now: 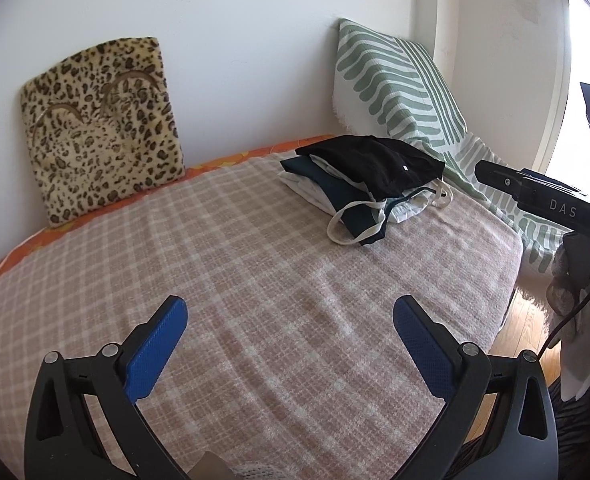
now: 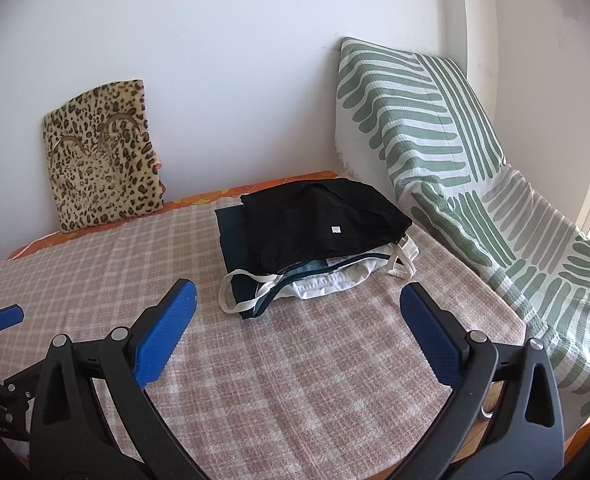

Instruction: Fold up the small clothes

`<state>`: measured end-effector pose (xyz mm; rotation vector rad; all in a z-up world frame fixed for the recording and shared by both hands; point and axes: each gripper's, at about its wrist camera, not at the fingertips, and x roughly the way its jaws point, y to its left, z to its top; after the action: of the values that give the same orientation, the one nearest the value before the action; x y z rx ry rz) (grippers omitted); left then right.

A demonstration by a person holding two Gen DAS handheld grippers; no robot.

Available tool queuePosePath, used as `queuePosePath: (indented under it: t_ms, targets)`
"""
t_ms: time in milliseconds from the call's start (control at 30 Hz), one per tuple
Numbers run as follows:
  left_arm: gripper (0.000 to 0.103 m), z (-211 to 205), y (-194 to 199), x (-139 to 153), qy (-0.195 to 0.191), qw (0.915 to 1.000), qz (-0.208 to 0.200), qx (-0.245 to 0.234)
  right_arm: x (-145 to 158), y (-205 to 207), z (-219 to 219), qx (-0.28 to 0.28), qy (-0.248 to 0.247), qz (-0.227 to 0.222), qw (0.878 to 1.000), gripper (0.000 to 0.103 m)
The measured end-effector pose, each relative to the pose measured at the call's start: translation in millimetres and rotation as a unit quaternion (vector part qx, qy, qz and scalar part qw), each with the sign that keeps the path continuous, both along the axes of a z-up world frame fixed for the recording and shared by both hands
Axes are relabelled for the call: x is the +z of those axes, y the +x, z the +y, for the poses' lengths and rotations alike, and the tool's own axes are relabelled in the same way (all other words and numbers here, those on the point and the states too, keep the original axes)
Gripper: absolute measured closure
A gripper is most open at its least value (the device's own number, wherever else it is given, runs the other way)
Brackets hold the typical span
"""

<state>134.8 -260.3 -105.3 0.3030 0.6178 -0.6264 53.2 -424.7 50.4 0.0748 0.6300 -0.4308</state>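
A small pile of folded clothes (image 1: 369,184) (image 2: 315,240) lies on the checked blanket (image 1: 235,248) (image 2: 315,368), toward the far right of the bed. A black garment (image 1: 379,164) (image 2: 319,216) is on top, with a dark teal piece (image 2: 231,236) and white pieces with loose straps (image 2: 335,286) under it. My left gripper (image 1: 291,308) is open over bare blanket, well short of the pile. My right gripper (image 2: 299,292) is open too, and its fingers frame the pile's near edge without touching it. Neither holds anything.
A leopard-print cushion (image 1: 103,124) (image 2: 103,156) leans on the white wall at the back left. A green-striped cushion and throw (image 1: 399,80) (image 2: 435,152) run along the right side. Wooden floor (image 1: 523,320) shows past the bed's right edge. An orange sheet (image 1: 223,160) edges the back.
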Motion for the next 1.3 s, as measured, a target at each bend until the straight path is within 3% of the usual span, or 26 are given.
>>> queuePosePath:
  t_ms: [1300]
  targets:
    - [0.001,0.5,-5.7,2.9,0.0,0.9999,-0.015,-0.001,-0.5,1.9,4.5,0.008,0.002,-0.002,1.0,0.0]
